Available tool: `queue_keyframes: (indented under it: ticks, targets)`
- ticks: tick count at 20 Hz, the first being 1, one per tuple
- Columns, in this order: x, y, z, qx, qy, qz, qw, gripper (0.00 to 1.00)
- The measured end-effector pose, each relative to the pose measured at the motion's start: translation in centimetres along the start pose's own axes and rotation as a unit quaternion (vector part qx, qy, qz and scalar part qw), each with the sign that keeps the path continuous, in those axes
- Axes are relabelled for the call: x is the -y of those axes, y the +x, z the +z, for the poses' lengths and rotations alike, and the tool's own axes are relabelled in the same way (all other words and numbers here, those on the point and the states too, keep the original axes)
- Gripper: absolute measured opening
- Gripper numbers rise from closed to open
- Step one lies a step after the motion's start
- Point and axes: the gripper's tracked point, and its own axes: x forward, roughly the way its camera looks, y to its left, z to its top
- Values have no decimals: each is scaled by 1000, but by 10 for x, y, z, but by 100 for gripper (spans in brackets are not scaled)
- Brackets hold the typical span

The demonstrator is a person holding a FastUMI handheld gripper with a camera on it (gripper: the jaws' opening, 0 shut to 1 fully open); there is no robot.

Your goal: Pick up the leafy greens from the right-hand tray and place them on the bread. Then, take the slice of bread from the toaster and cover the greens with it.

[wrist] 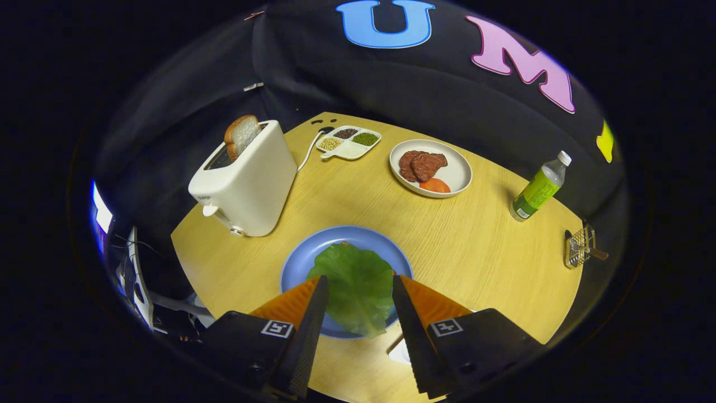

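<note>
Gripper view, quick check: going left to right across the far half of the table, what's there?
Toaster with bread slice → divided dish → white plate → bottle → small wire basket. Gripper is open, the green leaf between its fingers.

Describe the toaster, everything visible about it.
The toaster is a white, glossy, rounded box, plastic by its look, standing upright on the wooden table, beyond the open gripper and beside the blue plate without touching it. A slice of bread with a brown crust sticks up from its top slot. Its near end carries a lever and a small knob. A white cord runs from its far side across the table.
</note>
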Motion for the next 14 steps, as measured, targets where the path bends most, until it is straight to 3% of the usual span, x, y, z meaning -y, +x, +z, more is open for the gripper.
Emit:
queue_keyframes:
  ticks: [10, 14]
  targets:
    - [-100, -39, 114, 86, -32, 57, 994, 70]
    - [-150, -27, 157, 96, -39, 76, 992, 70]
